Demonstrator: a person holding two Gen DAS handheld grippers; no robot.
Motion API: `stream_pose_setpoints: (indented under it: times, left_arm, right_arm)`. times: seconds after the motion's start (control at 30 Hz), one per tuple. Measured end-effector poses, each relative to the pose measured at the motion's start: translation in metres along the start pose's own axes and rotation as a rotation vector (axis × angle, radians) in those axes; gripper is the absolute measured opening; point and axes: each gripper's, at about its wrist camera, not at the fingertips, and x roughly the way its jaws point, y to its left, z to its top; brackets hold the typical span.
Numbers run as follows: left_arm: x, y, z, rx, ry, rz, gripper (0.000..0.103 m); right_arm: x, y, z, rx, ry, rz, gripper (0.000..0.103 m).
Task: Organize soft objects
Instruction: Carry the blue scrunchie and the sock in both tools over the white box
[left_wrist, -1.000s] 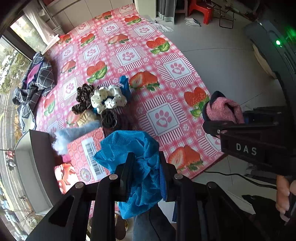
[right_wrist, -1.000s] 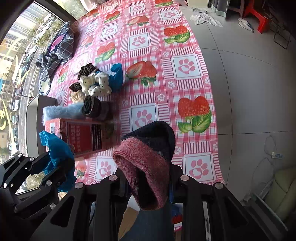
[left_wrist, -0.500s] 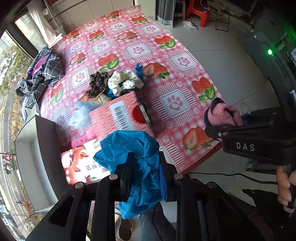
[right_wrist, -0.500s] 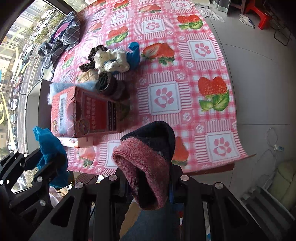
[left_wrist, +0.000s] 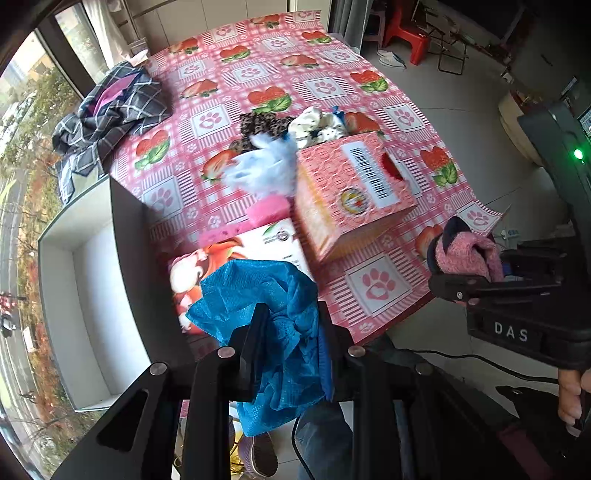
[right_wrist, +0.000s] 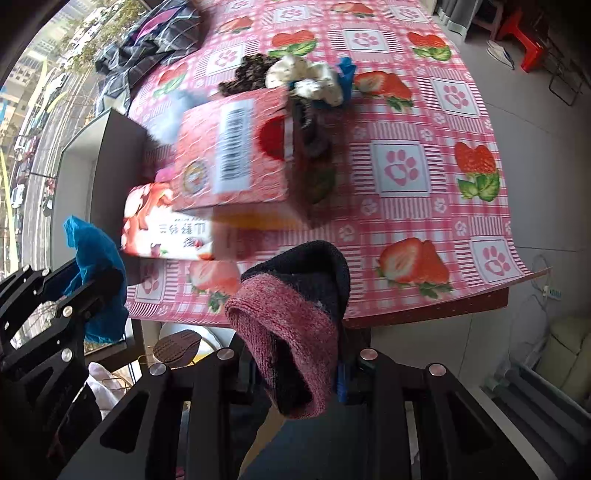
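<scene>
My left gripper (left_wrist: 288, 325) is shut on a crumpled blue mesh cloth (left_wrist: 266, 295), held over the table's near edge; the same blue mesh cloth (right_wrist: 94, 258) shows at the left of the right wrist view. My right gripper (right_wrist: 295, 354) is shut on a pink and dark knit sock (right_wrist: 295, 314), which the left wrist view has at its right as the knit sock (left_wrist: 465, 254). A pink carton (left_wrist: 351, 192) lies on the strawberry-print tablecloth (left_wrist: 229, 122). Behind it sits a pile of soft things: a pale blue fluffy piece (left_wrist: 266, 170), a leopard-print scrunchie (left_wrist: 262, 123), a white dotted scrunchie (left_wrist: 314, 127).
A flat printed box (left_wrist: 236, 258) lies beside the carton near the front edge. A dark plaid garment (left_wrist: 107, 118) is bunched at the far left of the table. A grey open box (left_wrist: 74, 295) stands to the left. Red stools (left_wrist: 404, 37) stand on the tiled floor beyond.
Both grippers have pulled back toward the table's near edge with their loads still held. The carton and the flat box now lie further from me in both views.
</scene>
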Motion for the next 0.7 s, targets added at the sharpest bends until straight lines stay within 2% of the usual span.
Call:
stream_pose_setpoints:
  times: [0.37, 0.7]
  left_arm:
    - [-0.008, 0.052, -0.022, -0.072, -0.017, 0.033, 0.027]
    - [-0.023, 0.112, -0.043, -0.230, -0.048, 0.079, 0.027]
  right_arm:
    - [0.002, 0.071, 0.001, -0.125, -0.019, 0.009, 0.030]
    - [0.001, 0.139, 0.015, -0.288, -0.043, 0.007, 0.030]
